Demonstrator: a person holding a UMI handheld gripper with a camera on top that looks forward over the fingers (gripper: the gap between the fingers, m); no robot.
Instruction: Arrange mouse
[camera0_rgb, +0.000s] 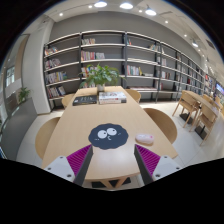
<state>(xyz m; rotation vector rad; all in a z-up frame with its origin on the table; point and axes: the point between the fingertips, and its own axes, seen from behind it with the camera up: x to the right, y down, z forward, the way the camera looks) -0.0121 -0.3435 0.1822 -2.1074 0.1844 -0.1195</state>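
Mouse (145, 138) lies on the surface (80, 125), ahead of the jaws and off to their right, near the surface's right edge and apart from the mat (107, 136). It is small and pale (too small to tell which way it faces).

The jaws (112, 160) stand wide open with nothing between them; the magenta pads (78, 158) sit well apart at either side, and neither touches anything. Just ahead of them, between their lines, lies the round dark mat with a light pattern on it. The mat is bare, and the mouse rests beside it to the right, not on it.

Beyond the mat the wooden surface runs on to a flat dark thing and a white box (112, 98), with a plant (101, 74) behind them at the far end. Chairs (163, 123) flank the surface on both sides. Farther still, bookshelves (110, 55) line the back wall, and more seats stand off to the right.

As for progress, the task looks barely begun: the mouse is ungrasped and off the mat. If arranging means setting it on the mat (a guess from the layout), everything is left: swing the jaws right, close on the mouse, carry it over and set it down.
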